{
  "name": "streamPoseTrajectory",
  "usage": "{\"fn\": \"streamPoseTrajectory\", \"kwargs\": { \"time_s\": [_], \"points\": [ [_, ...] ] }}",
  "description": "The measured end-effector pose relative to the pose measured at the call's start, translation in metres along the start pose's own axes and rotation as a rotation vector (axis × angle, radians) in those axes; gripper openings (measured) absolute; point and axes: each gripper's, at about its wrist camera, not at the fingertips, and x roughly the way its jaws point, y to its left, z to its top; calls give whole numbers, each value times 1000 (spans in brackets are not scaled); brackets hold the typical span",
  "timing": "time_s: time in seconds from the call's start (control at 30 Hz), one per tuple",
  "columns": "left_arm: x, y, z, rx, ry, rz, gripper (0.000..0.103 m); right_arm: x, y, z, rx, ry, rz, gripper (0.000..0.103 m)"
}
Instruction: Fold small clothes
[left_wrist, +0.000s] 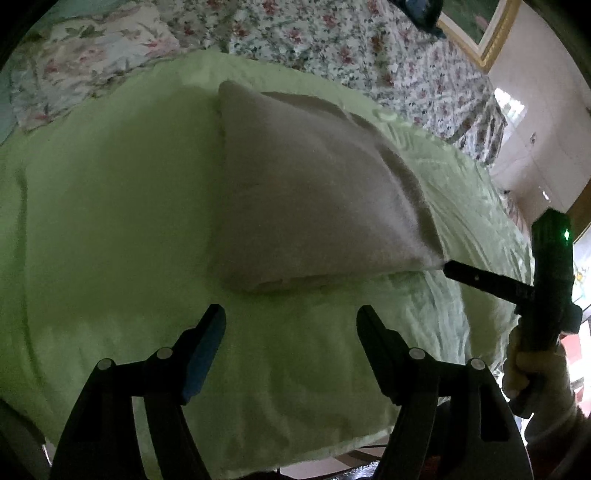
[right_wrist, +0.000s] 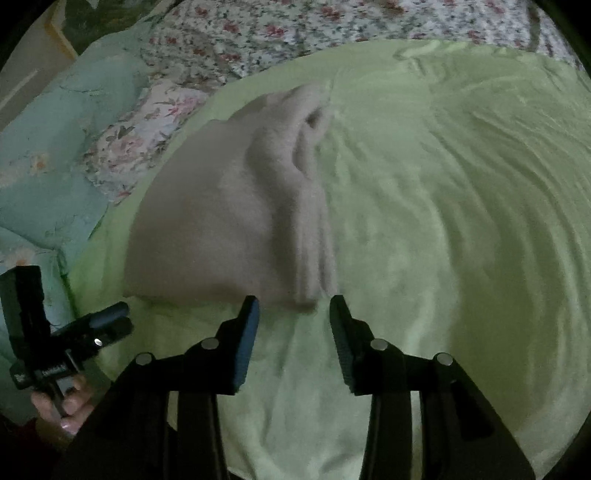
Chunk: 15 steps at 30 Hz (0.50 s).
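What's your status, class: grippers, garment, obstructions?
Left gripper and right gripper open, empty. Folded grey garment on green sheet. Nothing in the way.

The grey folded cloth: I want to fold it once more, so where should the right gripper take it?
Grip the near right corner of the grey cloth, where the stacked layers end by the right gripper. Come in low from the near side, across the green sheet, one finger sliding under all the layers.
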Motion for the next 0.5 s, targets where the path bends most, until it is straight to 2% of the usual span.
{"fn": "streamPoseTrajectory", "kwargs": {
  "time_s": [0.33,0.5],
  "points": [
    [-18,-7,-10,41,-15,36,79,-22,1,-19,11,-8,-3,47],
    [-27,-13,-22,82,-10,64,85,-29,11,-27,-18,-3,-17,59]
  ]
}}
